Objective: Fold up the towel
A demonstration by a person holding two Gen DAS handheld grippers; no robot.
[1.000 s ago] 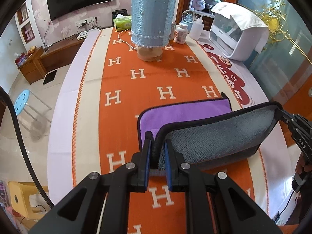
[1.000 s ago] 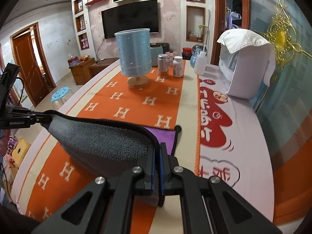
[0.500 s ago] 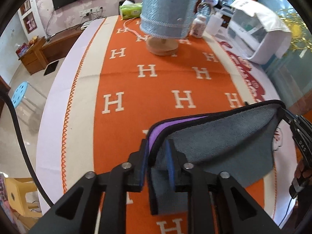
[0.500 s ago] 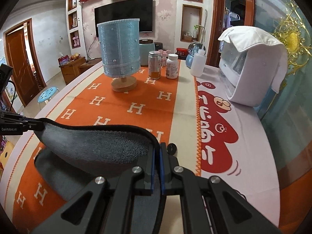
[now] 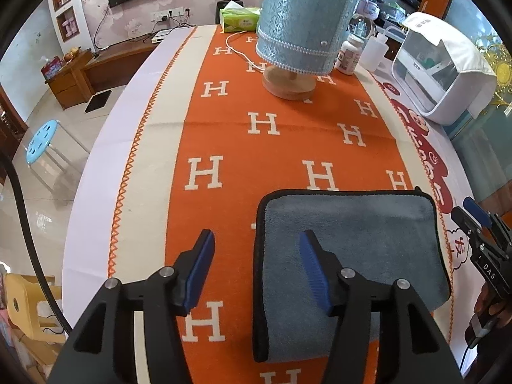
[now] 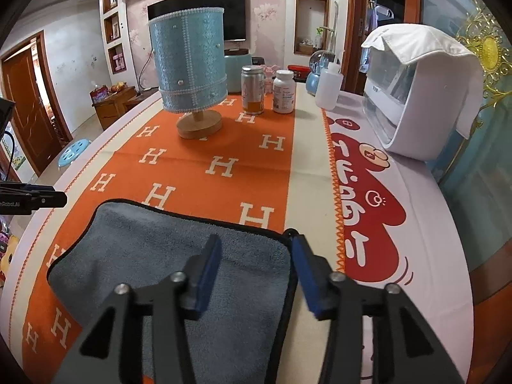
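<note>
Both tools have let go since a moment ago, and the towel [image 5: 348,249], then held up by two corners with purple showing, now lies folded flat, grey side up, on the orange cloth [image 5: 265,160] covering the counter [image 5: 96,192]. The left tool [image 5: 256,268] hangs wide open over the towel's left edge, one finger above the cloth, the other above the towel. The right tool [image 6: 256,268] is open too, straddling the towel's right edge. Farther back stand a blue lamp [image 6: 188,73], two bottles [image 6: 283,91] and a white appliance [image 6: 416,96].
</note>
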